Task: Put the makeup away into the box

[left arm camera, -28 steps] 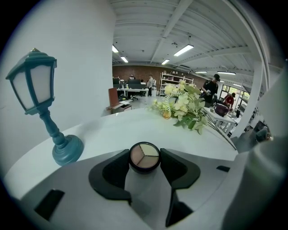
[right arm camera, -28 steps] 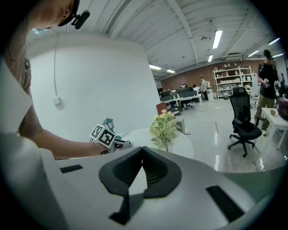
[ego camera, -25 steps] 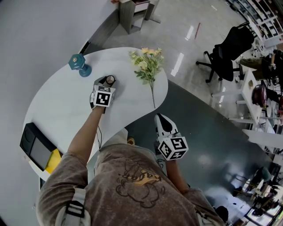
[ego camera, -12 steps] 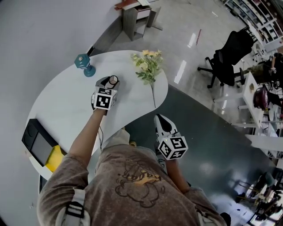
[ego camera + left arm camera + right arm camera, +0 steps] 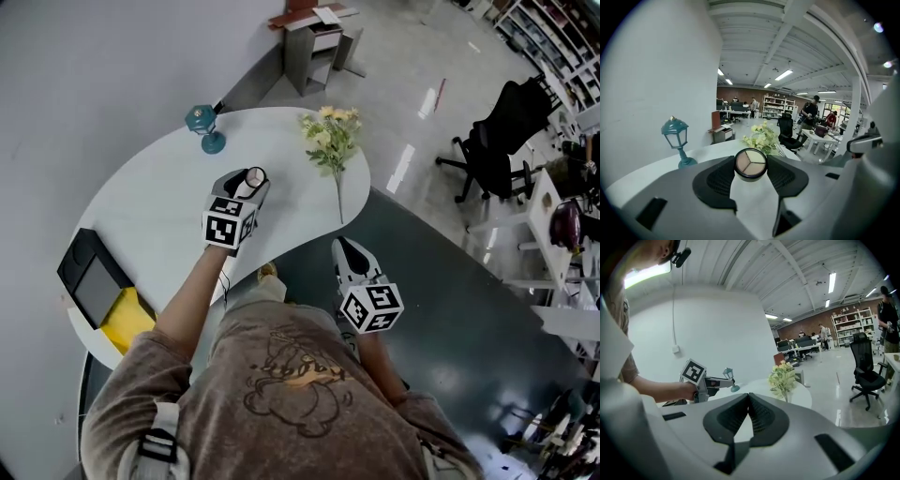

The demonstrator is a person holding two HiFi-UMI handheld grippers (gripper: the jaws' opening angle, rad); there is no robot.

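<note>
One three-shade compact (image 5: 750,162) pinched in left tongs (image 5: 750,169) | right tongs (image 5: 749,394) pressed together

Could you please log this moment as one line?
left gripper: shut on makeup compact, over table | right gripper: shut, empty | box: compact not inside

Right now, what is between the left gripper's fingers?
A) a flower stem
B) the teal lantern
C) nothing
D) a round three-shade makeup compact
D: the left gripper view shows the round compact pinched between the fingers of the left gripper, while the teal lantern and the flowers stand apart behind it.
</note>
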